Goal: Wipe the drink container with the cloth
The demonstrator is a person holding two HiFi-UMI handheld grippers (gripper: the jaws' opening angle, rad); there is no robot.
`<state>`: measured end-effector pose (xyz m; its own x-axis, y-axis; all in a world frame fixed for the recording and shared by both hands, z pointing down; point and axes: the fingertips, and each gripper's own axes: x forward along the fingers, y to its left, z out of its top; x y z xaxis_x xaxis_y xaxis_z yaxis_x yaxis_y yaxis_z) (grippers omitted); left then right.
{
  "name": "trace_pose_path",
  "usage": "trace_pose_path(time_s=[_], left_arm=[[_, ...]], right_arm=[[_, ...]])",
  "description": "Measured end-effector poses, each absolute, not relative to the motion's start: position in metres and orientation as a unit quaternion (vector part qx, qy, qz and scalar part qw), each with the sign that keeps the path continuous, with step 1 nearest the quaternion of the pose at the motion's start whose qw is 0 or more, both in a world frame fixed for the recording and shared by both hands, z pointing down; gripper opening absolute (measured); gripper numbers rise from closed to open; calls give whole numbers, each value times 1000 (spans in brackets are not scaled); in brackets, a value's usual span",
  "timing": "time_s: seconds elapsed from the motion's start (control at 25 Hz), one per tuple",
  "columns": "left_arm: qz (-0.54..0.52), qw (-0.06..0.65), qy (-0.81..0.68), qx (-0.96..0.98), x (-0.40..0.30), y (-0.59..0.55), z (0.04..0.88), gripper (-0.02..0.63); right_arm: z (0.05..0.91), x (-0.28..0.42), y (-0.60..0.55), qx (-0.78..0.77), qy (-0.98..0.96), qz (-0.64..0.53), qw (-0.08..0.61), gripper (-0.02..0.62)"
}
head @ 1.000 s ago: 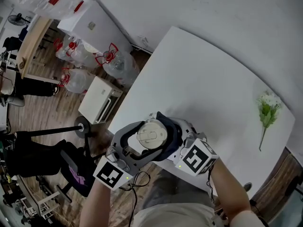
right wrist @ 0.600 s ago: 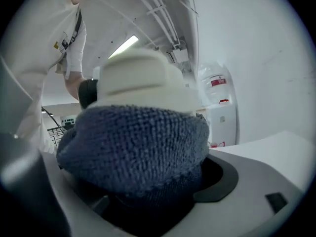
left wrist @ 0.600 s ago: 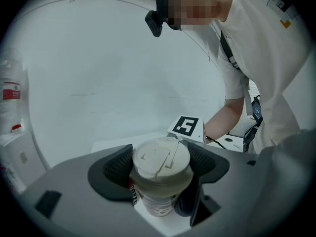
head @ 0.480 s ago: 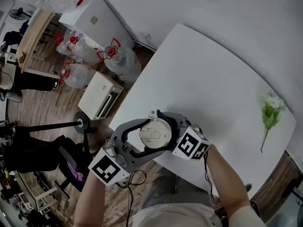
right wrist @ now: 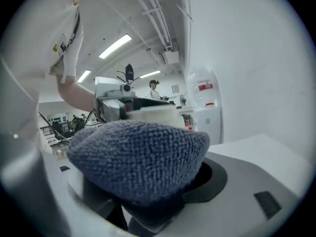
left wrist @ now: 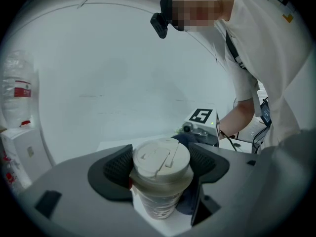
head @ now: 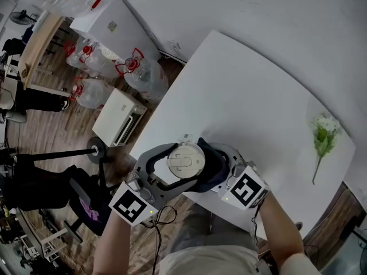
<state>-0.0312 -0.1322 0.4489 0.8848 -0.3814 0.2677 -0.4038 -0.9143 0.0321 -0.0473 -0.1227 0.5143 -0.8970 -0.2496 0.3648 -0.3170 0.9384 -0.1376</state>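
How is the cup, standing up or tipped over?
Standing up. The cup is straight, with its lid on top, above the table.

Right gripper point(right wrist: 148, 186) jaws and seemingly most of cup point(right wrist: 158, 115) behind cloth point(right wrist: 138, 157).

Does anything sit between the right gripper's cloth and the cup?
Nothing visible. The right gripper, jaws just closing on the cloth, has it against the side of the cup that the left gripper clamps.
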Motion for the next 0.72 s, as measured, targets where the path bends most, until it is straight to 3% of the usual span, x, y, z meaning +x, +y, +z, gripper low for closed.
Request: trace_pose_path(time_s=[0.2, 0.52, 0.72], left_arm=[[109, 71, -279, 951, -32, -145, 443, 368], [128, 79, -377, 914, -23, -150, 443, 368], [126, 82, -425, 893, -23, -146, 446, 368]], right_arm=[[495, -55, -132, 147, -972, 40, 178, 362], [526, -68, -146, 187, -968, 72, 151, 413], [558, -70, -147, 202, -958, 97, 180, 417]])
